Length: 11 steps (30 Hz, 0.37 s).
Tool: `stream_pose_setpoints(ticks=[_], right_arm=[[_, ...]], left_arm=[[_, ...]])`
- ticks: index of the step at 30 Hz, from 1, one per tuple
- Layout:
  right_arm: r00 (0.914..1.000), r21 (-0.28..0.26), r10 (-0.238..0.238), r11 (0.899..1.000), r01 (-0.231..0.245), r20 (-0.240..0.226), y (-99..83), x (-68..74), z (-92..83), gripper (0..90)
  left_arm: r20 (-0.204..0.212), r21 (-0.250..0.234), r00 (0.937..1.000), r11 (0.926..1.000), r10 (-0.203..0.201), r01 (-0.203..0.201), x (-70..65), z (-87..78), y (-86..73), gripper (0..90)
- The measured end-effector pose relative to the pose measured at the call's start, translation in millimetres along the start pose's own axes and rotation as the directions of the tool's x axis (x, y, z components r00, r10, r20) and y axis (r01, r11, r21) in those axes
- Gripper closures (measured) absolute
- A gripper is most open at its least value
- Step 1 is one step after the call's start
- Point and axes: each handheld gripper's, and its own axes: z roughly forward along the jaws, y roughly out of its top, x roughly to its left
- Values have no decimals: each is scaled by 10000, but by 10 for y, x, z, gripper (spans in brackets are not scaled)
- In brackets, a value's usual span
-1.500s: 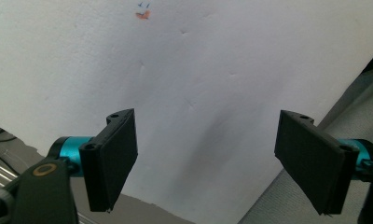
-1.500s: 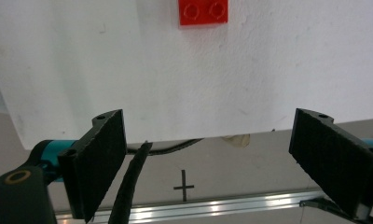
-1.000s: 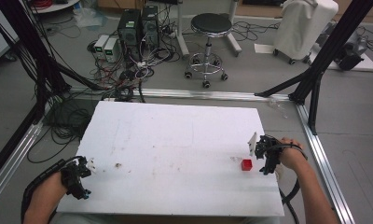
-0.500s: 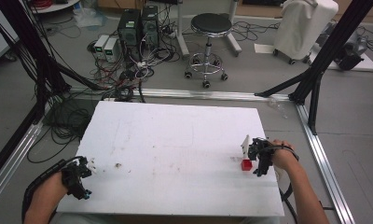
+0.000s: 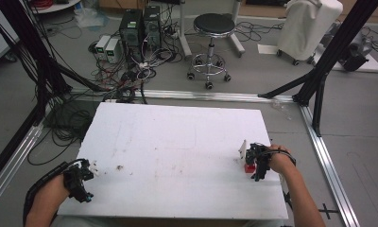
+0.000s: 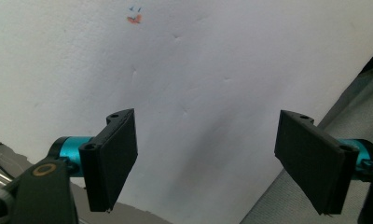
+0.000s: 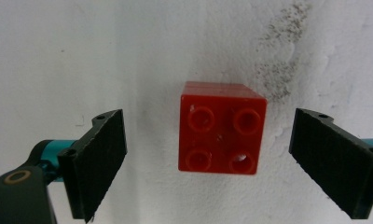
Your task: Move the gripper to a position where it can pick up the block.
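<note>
1. We see a white table [image 5: 177, 142] under the high view, its surface bare but for faint smudges and a small dark speck at about 8 o'clock from its middle.
2. Beyond the table, at 12 o'clock, we see a black round stool [image 5: 214, 23] on the grey floor, with computer towers [image 5: 140, 26] to its 9 o'clock.
3. At the table's 8 o'clock corner we hold the left gripper [image 5: 81, 182]. In the left gripper view its jaws stand wide apart over bare white board with nothing between them [image 6: 205, 158].
4. At about 4 o'clock on the table we hold the right gripper [image 5: 254, 161], pointing down. In the right gripper view its jaws are spread wide [image 7: 208, 158], one on each side of the brick and touching neither side.
5. The red brick [image 7: 219, 128], with four studs up, sits on the table between those jaws; in the high view it shows just beside the right gripper [image 5: 249, 167].
</note>
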Motion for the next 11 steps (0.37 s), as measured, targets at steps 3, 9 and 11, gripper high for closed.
stream_pose_setpoints(ticks=[3,9,11], right_arm=[[10000,82,-35,10000,35,7,16,-2,18,104],[10000,123,-43,9999,43,-34,27,-11,39,104],[10000,142,-55,9999,55,-41,27,-11,39,104]], left_arm=[[14,1,10000,10000,1,-1,-3,7,4,214],[-12,-13,10000,10000,4,-4,-6,5,4,214],[5,-3,10000,10000,61,-61,-2,0,0,214]])
